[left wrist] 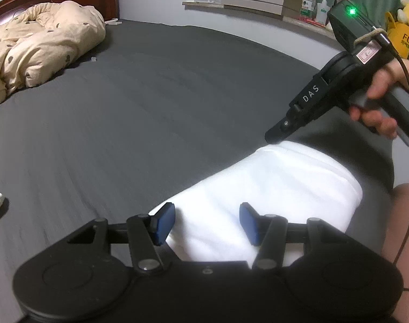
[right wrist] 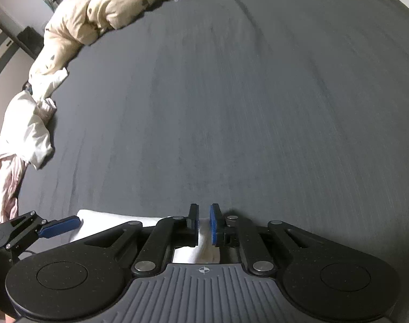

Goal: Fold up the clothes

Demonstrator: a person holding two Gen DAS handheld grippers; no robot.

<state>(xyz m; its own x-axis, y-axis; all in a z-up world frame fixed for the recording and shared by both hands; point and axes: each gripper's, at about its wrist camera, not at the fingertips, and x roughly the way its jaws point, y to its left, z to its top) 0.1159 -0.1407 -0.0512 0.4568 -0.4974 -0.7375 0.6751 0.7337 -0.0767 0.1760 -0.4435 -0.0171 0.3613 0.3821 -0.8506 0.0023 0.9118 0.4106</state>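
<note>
White folded garment lies on the dark grey bed sheet at the near edge of the bed, close to the person's body. It looks like a thick rectangular bundle with several layers and rounded fold edges.

Left claw hangs over the near end of the garment, jaws parted and released, blue pads apart with white cloth showing between and below them; not pressing on it as far as I can tell. Right claw sits at the far right end of the bundle, jaws almost together with only a thin gap. White cloth shows under and behind the pads, but I can't tell whether any fabric is actually pinched.

Handling judgement: soft, light and limp, not fragile. The layers will likely slide and sag if lifted from one point, so pinch through all layers at a fold edge or corner, one claw at each end, and keep it low over the sheet. The cotton-like weave should grip well on the rubber pads.

Elsewhere, a beige spotted duvet is bunched at the headboard, and a pile of unfolded pale clothes lies at the bed's left side, well apart from the bundle.
</note>
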